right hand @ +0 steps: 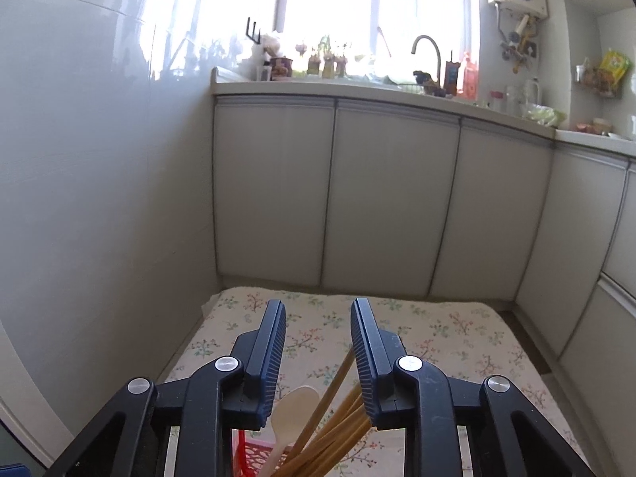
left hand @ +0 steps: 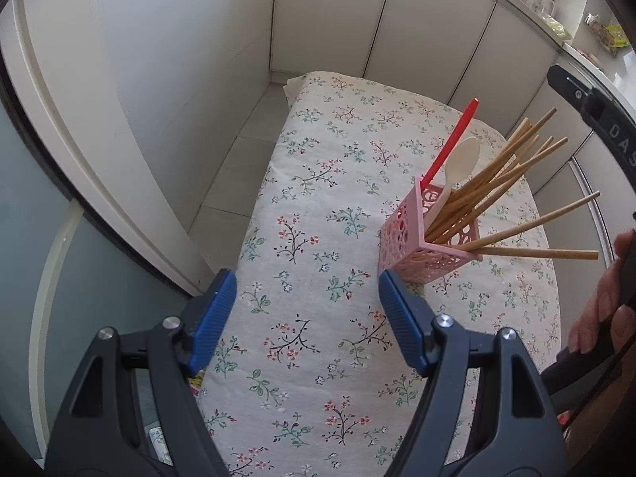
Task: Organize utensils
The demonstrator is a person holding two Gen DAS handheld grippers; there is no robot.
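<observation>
Left gripper (left hand: 304,302) hangs over floral tablecloth (left hand: 318,206), blue pads wide apart, nothing between them. Pink perforated holder (left hand: 417,246) stands upright on the cloth just past the right pad. In it: wooden chopsticks (left hand: 512,163) fanned out toward the right, two leaning low; cream spoon (left hand: 461,163) bowl up; red utensil (left hand: 451,143). A hand (left hand: 600,302) grips a black handle at the right edge. White cabinets (left hand: 397,24) behind.

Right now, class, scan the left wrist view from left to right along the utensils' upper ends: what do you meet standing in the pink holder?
Red handle → pale spoon → wooden chopsticks, all standing in the pink holder on the floral cloth.
</observation>
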